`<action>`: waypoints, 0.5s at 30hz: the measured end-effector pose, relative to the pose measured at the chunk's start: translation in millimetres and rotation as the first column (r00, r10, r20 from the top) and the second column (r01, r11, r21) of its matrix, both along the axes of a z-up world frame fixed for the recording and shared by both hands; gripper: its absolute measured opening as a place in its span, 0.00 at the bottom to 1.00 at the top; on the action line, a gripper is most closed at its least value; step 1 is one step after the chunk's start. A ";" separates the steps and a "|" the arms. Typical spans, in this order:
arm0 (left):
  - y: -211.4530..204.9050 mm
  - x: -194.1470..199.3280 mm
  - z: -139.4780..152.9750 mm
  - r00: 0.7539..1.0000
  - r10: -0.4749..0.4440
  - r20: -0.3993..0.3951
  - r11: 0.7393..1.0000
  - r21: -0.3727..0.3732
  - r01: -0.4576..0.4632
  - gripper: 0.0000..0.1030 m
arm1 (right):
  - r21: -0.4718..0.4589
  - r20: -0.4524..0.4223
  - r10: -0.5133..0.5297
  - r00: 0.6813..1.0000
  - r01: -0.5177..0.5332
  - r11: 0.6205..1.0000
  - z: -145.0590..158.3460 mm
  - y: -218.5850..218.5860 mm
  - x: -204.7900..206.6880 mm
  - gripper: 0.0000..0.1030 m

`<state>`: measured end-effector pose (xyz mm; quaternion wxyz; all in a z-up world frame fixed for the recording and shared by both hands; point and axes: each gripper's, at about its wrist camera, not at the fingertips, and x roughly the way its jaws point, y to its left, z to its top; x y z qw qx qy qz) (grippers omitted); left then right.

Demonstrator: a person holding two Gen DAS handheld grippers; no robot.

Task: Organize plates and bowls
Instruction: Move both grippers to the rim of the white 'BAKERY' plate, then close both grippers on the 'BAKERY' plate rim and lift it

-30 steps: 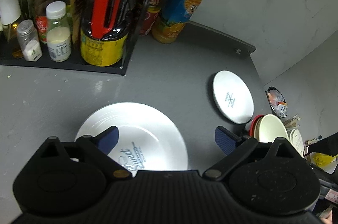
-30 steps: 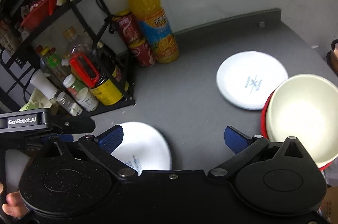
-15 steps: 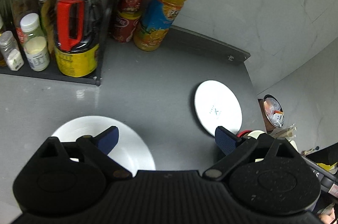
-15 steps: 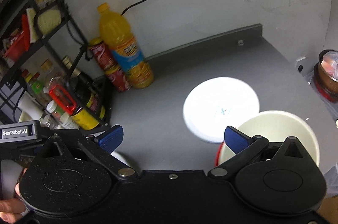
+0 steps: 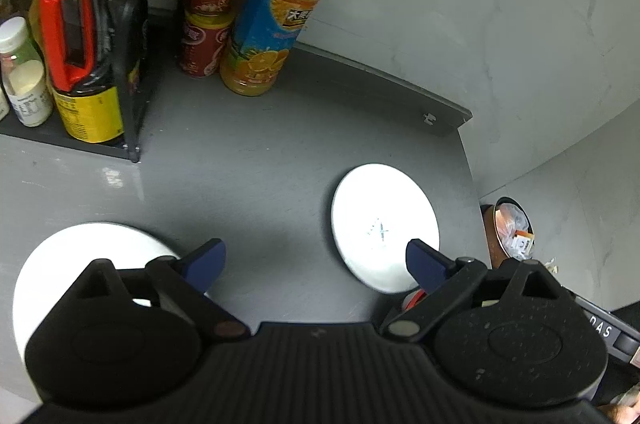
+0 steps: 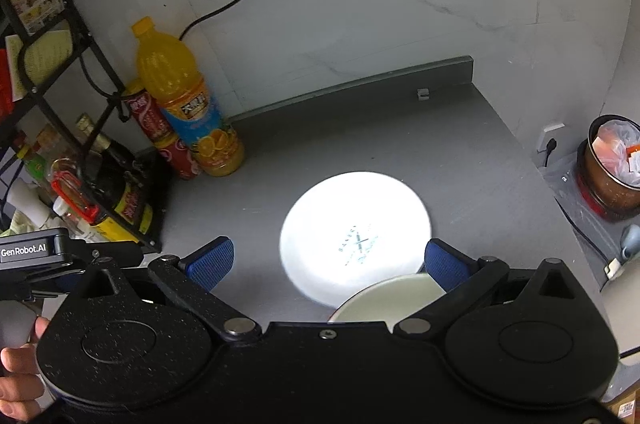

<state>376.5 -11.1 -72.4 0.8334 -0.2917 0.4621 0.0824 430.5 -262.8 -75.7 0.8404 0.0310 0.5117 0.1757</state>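
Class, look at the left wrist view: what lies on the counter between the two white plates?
Nothing: only bare grey counter lies between the large plate and the small plate, shown in the left wrist view.

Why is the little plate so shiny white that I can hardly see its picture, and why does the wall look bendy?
Right wrist view: bright light washes out the small plate, so its print is faint. Left wrist view: the same glare blanks the small plate and the bigger plate. Both views: the fisheye lens curves the counter's back edge and the walls.
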 end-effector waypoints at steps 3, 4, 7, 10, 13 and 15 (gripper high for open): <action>-9.8 10.1 -5.2 1.000 0.010 -0.010 1.000 0.006 -0.010 0.92 | -0.010 0.000 0.022 1.000 -0.022 1.000 -3.7 -3.9 12.2 1.00; -12.3 13.2 -7.8 1.000 0.014 -0.011 1.000 0.005 -0.014 0.91 | -0.014 0.004 0.025 1.000 -0.025 1.000 -4.9 -5.5 17.0 1.00; -17.7 22.4 -17.9 0.999 0.036 -0.025 0.999 -0.012 -0.036 0.91 | -0.030 -0.004 0.042 0.999 -0.042 0.999 -11.0 -8.3 31.2 1.00; -22.0 31.2 -29.1 0.998 0.058 -0.030 0.998 -0.029 -0.059 0.91 | -0.031 -0.033 0.057 0.998 -0.058 0.998 -19.5 -9.2 46.1 1.00; -24.0 38.9 -40.0 0.996 0.080 -0.040 0.996 -0.043 -0.082 0.91 | -0.033 -0.061 0.074 0.995 -0.077 0.997 -28.8 -8.2 59.1 1.00; -24.5 45.6 -50.6 0.994 0.095 -0.057 0.993 -0.059 -0.098 0.91 | -0.038 -0.085 0.085 0.993 -0.088 0.995 -37.4 -6.3 66.7 1.00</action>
